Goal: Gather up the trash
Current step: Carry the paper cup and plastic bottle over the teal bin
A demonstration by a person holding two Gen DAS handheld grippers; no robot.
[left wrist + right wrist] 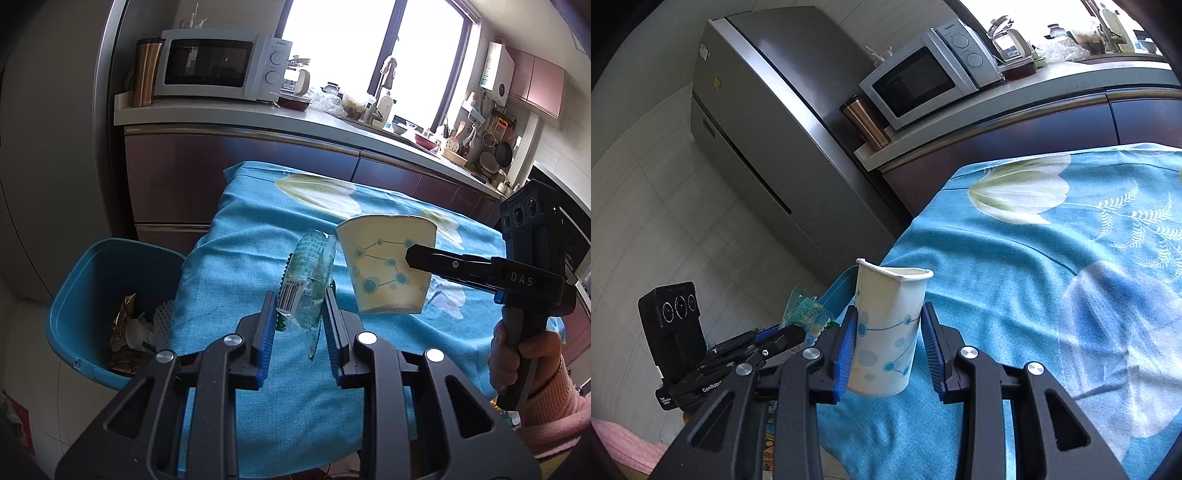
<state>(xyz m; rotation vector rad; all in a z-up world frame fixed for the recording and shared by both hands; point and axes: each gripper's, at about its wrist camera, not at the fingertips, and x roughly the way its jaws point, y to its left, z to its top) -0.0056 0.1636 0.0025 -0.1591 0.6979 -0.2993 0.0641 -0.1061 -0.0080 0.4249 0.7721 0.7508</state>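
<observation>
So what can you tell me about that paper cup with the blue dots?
The paper cup is cream-white with blue dots joined by thin lines. Its rolled rim is squashed out of round. It is upright, lifted above the blue tablecloth, pinched between the right gripper and its blue pads. It looks empty. The wrapper hangs beside it, apart.

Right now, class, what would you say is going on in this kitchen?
A person is clearing trash off a table covered with a blue flowered cloth, using a handheld tool in each hand. The left tool grips a crumpled clear plastic wrapper. The right tool squeezes a paper cup with blue dots, its rim pinched flat. Both items are held above the table. A blue bin beside it on the left already holds some wrappers.
</observation>
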